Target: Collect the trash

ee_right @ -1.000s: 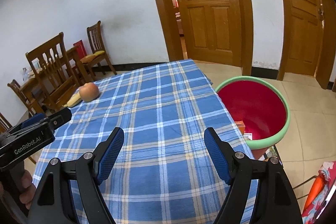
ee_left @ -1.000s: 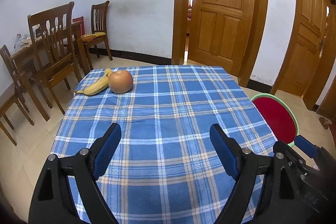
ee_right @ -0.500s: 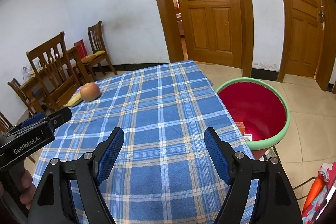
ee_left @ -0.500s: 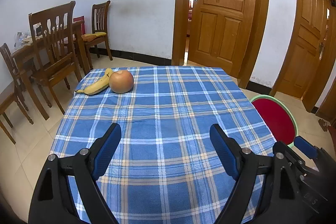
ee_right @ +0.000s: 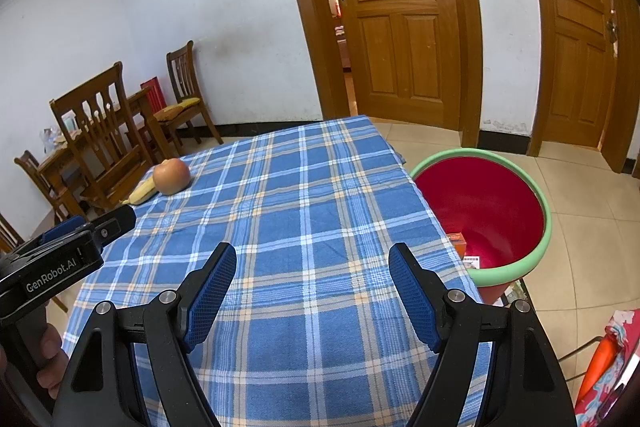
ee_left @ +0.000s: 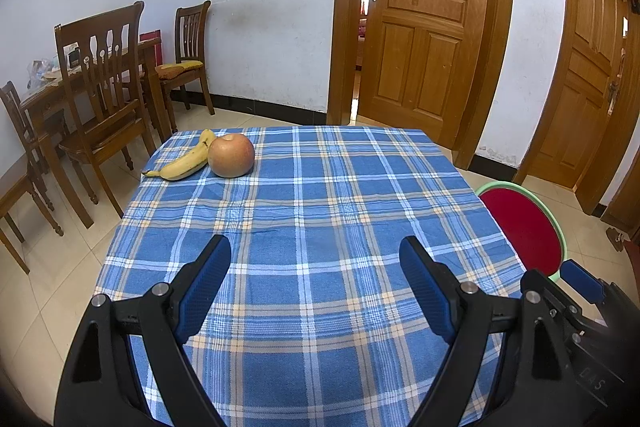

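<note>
Tabletop's point(ee_left: 320, 227) bare except banana point(ee_left: 185, 163) touching apple point(ee_left: 231, 155) at far-left corner, bin point(ee_right: 516, 267) off the right edge for drops, both grippers point(ee_left: 315, 259) point(ee_right: 312, 263) open, empty.

**Trash bin beside the table, scraps at its bottom**

A red bin point(ee_right: 480, 203) with a pale green rim stands on the tiled floor just beside the table's right edge, mouth open upward. Low inside it lie an orange carton point(ee_right: 456, 241) and a small white printed slip point(ee_right: 472, 261), close together against the near wall. In the left wrist view the bin point(ee_left: 524, 227) shows only partly.
</note>
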A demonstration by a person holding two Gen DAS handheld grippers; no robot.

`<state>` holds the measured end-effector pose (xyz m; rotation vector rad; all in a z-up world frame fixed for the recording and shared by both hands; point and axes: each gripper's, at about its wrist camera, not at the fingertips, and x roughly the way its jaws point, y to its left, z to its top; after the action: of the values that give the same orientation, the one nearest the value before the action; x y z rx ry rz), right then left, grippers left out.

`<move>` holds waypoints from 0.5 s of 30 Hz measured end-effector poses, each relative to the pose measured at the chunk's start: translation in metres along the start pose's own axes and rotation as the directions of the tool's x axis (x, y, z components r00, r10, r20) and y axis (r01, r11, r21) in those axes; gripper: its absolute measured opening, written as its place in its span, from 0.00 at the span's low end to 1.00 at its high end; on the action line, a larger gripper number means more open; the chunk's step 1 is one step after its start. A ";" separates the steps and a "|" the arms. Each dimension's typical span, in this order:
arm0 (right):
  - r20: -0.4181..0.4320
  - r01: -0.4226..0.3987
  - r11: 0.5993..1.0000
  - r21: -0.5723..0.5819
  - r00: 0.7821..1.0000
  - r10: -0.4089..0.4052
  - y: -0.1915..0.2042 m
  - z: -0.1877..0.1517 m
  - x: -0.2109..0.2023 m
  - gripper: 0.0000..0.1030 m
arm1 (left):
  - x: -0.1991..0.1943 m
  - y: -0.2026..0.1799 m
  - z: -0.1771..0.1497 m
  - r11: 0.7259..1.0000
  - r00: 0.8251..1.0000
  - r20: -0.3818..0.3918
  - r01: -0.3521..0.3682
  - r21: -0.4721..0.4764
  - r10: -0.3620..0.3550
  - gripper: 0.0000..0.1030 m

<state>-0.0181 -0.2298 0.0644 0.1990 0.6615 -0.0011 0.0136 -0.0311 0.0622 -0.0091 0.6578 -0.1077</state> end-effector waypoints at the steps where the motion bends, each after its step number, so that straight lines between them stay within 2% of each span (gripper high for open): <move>1: 0.000 0.000 1.000 0.000 1.000 0.000 0.000 0.000 0.000 0.77 | 0.000 0.000 0.000 1.000 1.000 0.001 0.000 -0.001 0.000 0.83; 15: 0.002 0.000 1.000 0.001 1.000 0.000 0.000 0.000 0.000 0.77 | 0.001 -0.002 -0.002 1.000 1.000 -0.002 0.001 -0.002 -0.001 0.83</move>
<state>-0.0185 -0.2296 0.0642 0.1999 0.6599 -0.0014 0.0133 -0.0328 0.0603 -0.0117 0.6603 -0.1082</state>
